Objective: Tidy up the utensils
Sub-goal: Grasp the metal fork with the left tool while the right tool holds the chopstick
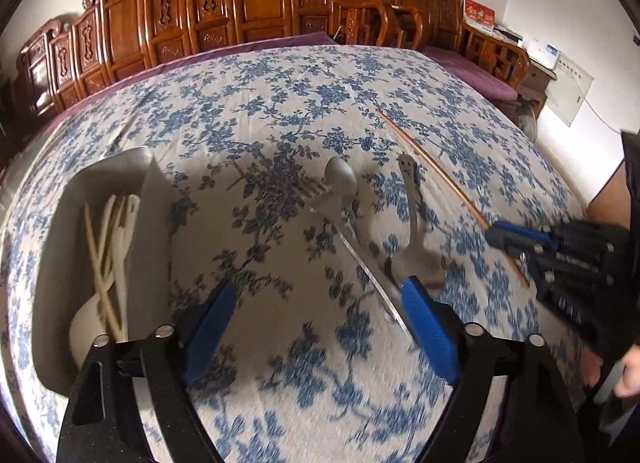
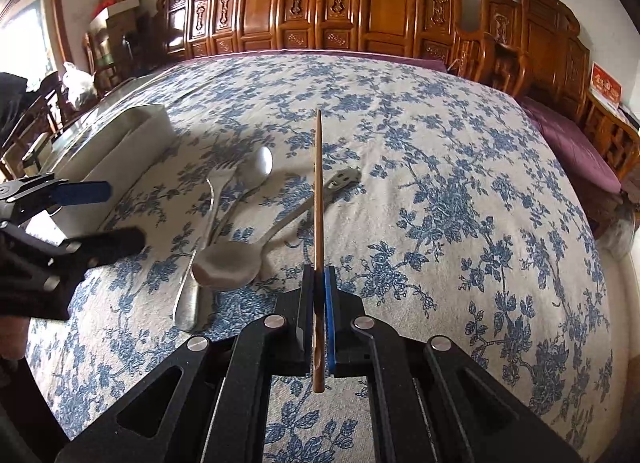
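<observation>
Clamped in the right hand-held gripper (image 2: pixel 319 275), a brown chopstick (image 2: pixel 318 191) points out over the floral-clothed surface (image 2: pixel 460 167). Left hand-held gripper (image 1: pixel 320 299) hangs with jaws apart above a blurred table knife (image 1: pixel 366 267), perhaps touching it; spoons (image 2: pixel 228 263) lie just beside the white tray (image 1: pixel 56 263).

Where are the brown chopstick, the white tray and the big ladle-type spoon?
brown chopstick (image 2: pixel 318 191): right wrist view, mid-shaft, ahead of the pads.
white tray (image 1: pixel 154 199): left wrist view, right wall.
big spoon (image 2: pixel 228 265): right wrist view, centre of bowl.
</observation>
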The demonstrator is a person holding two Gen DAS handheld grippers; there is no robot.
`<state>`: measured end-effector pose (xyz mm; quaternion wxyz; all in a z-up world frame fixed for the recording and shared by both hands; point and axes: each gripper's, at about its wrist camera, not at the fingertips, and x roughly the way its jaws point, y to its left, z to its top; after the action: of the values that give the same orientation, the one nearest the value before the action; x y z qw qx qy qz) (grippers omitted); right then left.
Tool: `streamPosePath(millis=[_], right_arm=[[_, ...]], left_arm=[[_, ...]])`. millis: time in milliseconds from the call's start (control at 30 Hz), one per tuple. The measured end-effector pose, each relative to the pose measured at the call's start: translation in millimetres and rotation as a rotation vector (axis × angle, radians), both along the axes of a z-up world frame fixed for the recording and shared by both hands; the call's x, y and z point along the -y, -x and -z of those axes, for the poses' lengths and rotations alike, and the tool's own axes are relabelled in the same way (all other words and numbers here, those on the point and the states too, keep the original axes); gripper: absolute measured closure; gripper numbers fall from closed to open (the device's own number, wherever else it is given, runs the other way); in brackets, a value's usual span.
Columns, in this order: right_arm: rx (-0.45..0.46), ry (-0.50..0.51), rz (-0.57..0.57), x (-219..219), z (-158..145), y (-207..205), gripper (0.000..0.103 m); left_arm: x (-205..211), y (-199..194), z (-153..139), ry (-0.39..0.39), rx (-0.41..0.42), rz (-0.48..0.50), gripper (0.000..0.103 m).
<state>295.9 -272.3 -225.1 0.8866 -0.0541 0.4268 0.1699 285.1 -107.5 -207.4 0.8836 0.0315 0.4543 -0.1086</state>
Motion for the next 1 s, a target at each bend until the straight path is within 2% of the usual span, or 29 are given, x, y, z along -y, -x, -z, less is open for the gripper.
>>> streamPosePath(millis=[233,300,400,500,733,833,1000], right_arm=[[-0.003,-0.042,0.006,4.3,-1.8,-5.0,0.097],[-0.005,-0.051,0.008,5.7,-2.4,-6.2,0.097],[-0.008,-0.064,0.013,6.9,-2.9,-7.6,0.097],[-0.009,-0.077,0.016,7.7,-3.5,-8.1,0.097],[-0.011,-0.088,0.009,5.4,-4.9,-8.2,0.097],[-0.011,-0.087,0.003,3.3,-5.1,-8.3,0.097],[-0.009,-0.087,-0.002,1.7,-6.0,-8.0,0.097]], left_arm=[[14.5,-30.8,9.8,0.033,-0.038,0.001,0.044],[17.6,-37.2,13.2,0.041,-0.049,-0.001,0.055],[20.8,-46.2,19.4,0.065,-0.074,-0.009,0.064],[22.7,-51.0,25.3,0.071,-0.085,-0.019,0.071],[24.2,-55.9,30.3,0.075,-0.083,-0.034,0.076],[23.2,-57.1,30.6,0.066,-0.077,-0.040,0.089],[17.8,-54.3,26.0,0.100,-0.073,-0.037,0.101]])
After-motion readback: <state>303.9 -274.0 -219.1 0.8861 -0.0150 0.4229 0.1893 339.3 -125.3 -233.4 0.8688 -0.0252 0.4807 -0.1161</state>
